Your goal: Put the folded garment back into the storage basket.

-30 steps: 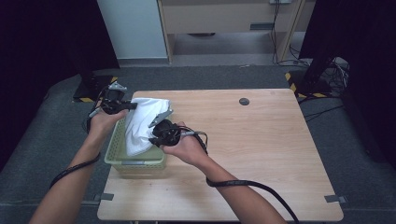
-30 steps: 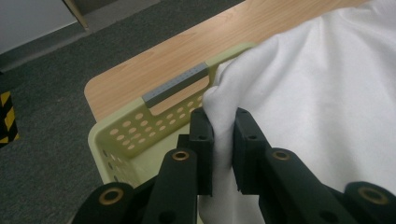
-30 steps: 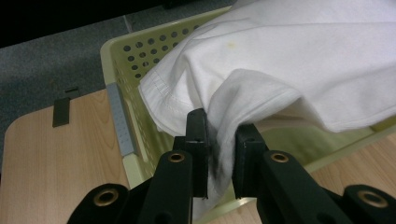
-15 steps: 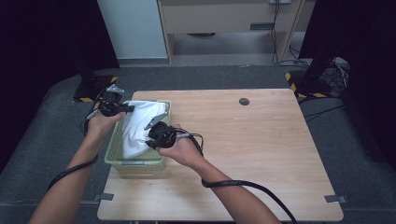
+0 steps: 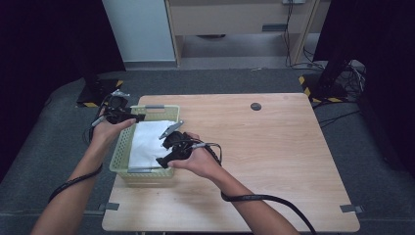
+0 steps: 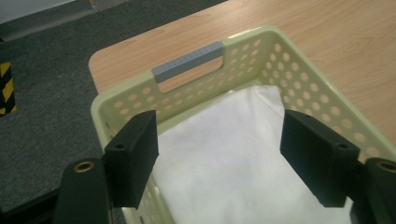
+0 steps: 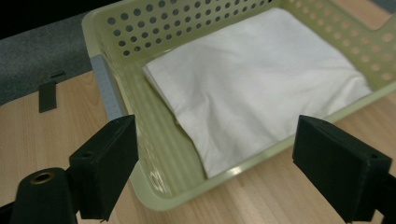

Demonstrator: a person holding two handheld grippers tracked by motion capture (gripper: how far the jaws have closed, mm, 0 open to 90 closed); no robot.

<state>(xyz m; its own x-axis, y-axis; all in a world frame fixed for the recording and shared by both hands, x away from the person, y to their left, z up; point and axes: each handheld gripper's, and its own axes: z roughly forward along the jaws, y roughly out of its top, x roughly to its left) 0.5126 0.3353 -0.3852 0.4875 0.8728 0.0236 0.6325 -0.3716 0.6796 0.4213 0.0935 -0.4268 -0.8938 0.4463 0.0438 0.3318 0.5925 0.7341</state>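
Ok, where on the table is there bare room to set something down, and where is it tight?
Bare wood runs from the basket rightward to the table's right edge, broken by one small dark disc near the far edge. The near strip in front of the basket is free too. The left side is crowded: the basket holds a folded white cloth, with both grippers at its rim.
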